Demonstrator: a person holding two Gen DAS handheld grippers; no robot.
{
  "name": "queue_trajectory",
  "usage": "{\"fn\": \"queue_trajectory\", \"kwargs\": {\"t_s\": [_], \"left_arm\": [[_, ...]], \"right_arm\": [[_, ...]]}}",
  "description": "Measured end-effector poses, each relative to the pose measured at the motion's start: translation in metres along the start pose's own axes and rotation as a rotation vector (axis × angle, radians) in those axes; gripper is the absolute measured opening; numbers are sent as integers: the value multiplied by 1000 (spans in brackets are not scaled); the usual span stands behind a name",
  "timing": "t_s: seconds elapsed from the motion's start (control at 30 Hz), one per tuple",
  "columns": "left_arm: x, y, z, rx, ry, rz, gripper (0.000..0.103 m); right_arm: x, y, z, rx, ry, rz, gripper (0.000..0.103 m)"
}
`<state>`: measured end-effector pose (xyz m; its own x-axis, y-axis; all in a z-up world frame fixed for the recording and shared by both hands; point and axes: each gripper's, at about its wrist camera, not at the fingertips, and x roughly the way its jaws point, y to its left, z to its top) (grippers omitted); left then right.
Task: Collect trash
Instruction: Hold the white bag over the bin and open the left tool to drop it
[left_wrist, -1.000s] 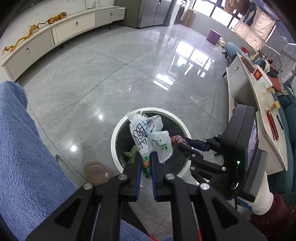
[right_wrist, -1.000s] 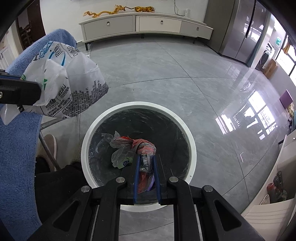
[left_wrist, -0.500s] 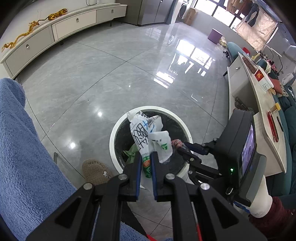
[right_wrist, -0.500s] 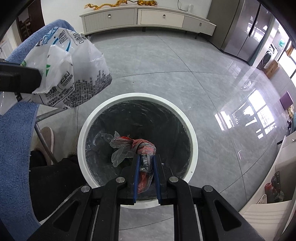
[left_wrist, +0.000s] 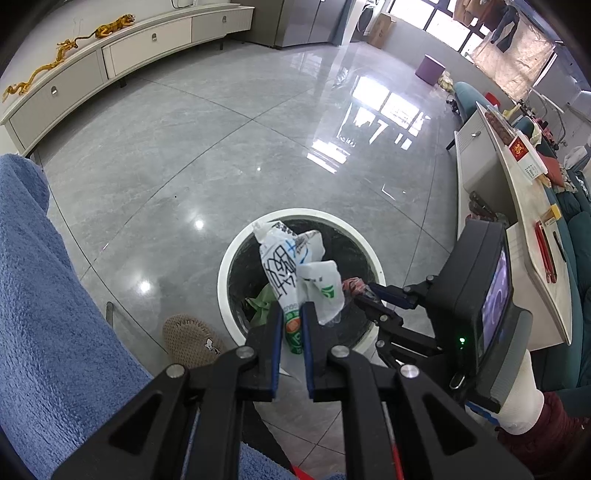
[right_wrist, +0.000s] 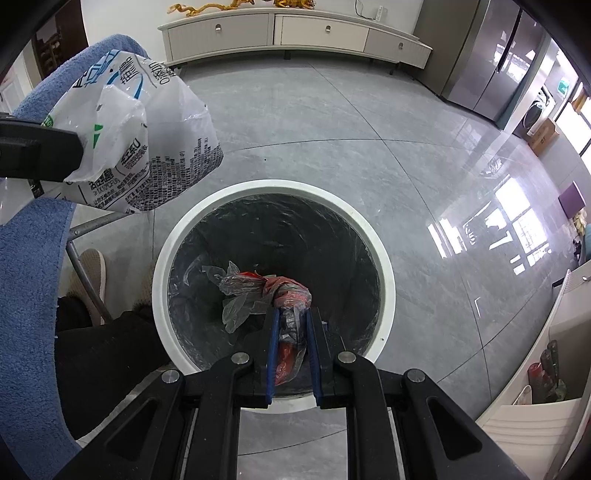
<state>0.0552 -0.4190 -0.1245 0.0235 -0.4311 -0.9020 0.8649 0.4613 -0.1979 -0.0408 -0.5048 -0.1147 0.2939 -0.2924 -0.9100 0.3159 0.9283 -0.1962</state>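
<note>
**Trash held over the bin**

Trash in both grips: the left hand-held gripper (left_wrist: 291, 325) pinches a white printed bag (left_wrist: 291, 273), the right hand-held gripper (right_wrist: 291, 328) a reddish plastic wad (right_wrist: 286, 295), seemingly above the white-rimmed bin (right_wrist: 162, 280).

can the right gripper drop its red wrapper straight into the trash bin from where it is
Probably yes. The right gripper holds the red wrapper directly above the open trash bin, with nothing between them.
</note>
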Motion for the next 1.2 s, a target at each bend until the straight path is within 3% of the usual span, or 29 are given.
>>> {"fn": "queue_trajectory", "kwargs": {"t_s": [1.1, 1.2], "left_arm": [[11, -2, 6, 5, 29, -22, 11], [12, -3, 8, 9, 38, -25, 13]], "right_arm": [[12, -4, -4, 2, 54, -20, 14], [14, -5, -5, 1, 65, -29, 19]]}}
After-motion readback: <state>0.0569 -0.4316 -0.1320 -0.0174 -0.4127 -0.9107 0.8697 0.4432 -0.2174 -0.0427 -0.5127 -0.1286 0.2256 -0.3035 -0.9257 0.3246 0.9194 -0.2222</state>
